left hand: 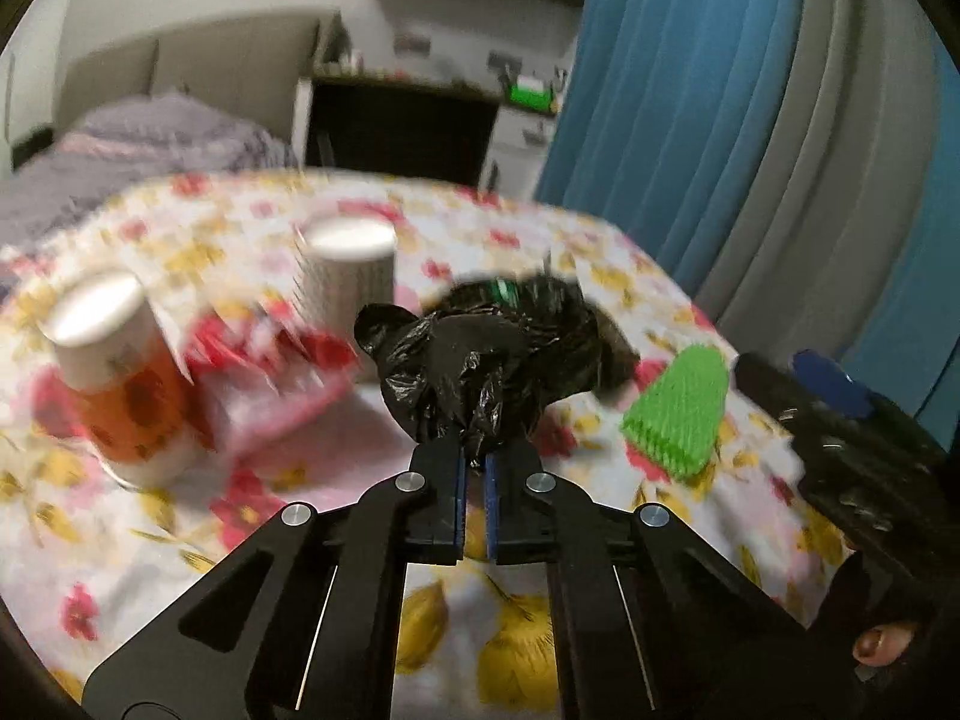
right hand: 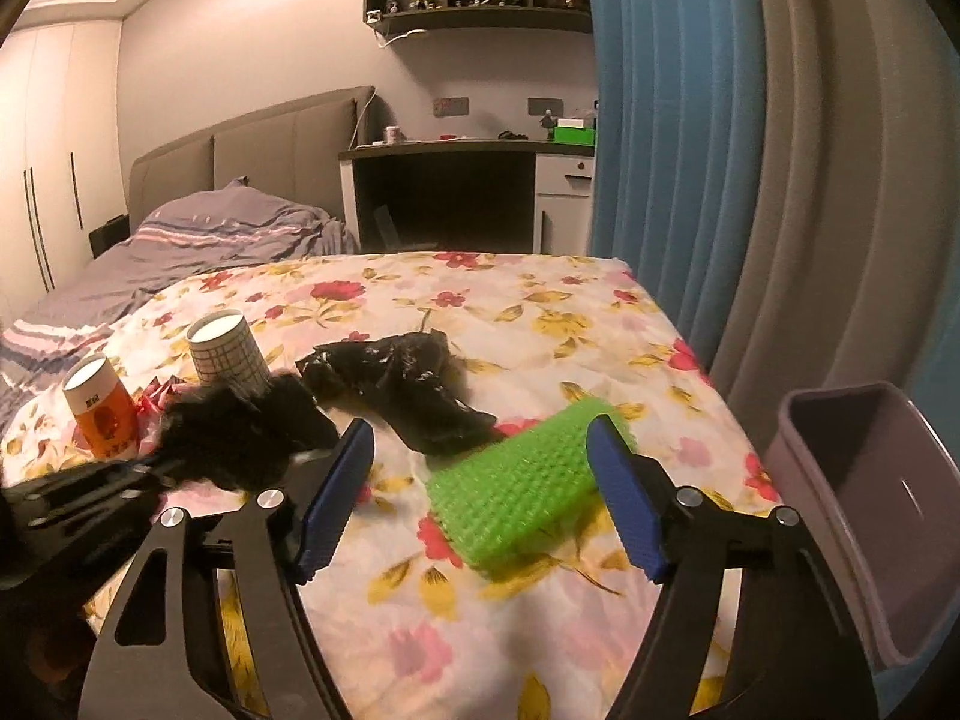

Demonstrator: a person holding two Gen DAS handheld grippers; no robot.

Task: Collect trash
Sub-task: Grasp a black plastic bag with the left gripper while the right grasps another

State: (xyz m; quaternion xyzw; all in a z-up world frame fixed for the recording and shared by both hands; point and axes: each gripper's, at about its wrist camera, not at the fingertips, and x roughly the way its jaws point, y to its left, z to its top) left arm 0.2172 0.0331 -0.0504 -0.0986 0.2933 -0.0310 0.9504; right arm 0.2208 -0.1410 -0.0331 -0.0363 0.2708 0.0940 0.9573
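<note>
Two views. Left wrist: left gripper [left hand: 474, 456], fingers clenched on a twist of black plastic bag [left hand: 480, 372], bag raised over the floral-cloth bench [left hand: 336, 540]. Orange cup [left hand: 120, 384] and grid-patterned cup [left hand: 348, 276] at left; green foam net [left hand: 678, 414] at right. Cup print blurred, unreadable.

Right wrist: right gripper [right hand: 480, 492], fingers released wide, flanking the green foam net [right hand: 522, 480] lying on the bench. Purple bin [right hand: 870, 504] at the bench's right edge. Orange cup [right hand: 102, 414] label illegible.
</note>
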